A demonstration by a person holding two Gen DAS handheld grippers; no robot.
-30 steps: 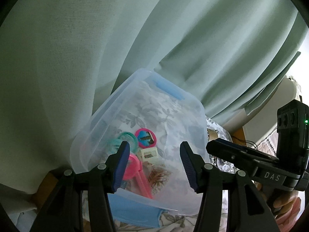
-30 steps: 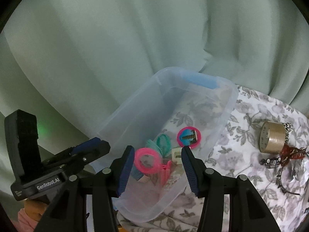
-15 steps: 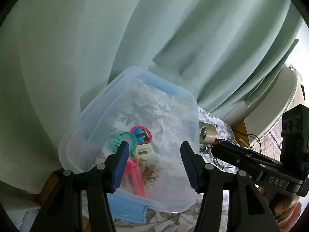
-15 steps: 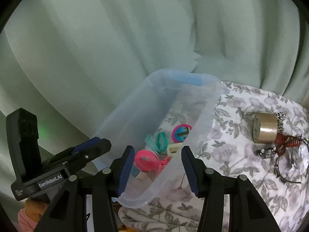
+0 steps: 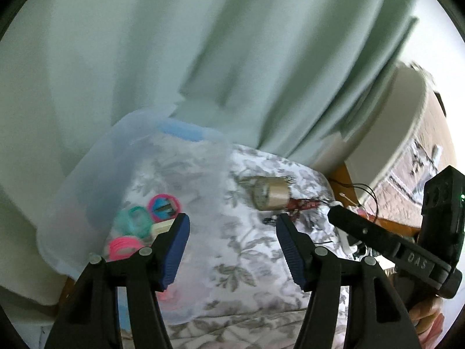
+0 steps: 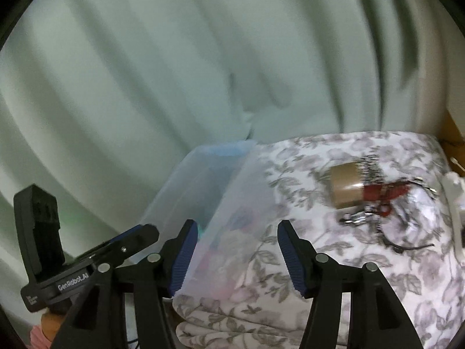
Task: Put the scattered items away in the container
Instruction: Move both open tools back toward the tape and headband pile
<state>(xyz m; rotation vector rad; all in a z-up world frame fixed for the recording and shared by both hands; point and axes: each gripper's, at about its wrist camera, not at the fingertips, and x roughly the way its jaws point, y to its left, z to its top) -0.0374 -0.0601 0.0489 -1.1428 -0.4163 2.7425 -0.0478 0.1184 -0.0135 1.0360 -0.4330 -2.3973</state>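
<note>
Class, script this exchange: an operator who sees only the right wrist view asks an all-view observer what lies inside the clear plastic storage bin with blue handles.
Operator: What is inside the clear plastic storage bin? Its wall blurs everything for me.
Observer: The left wrist view shows a bright pink plastic ring near the bin's front.
Operator: Anything beside it?
Observer: A teal plastic ring lies just behind the pink one.
</note>
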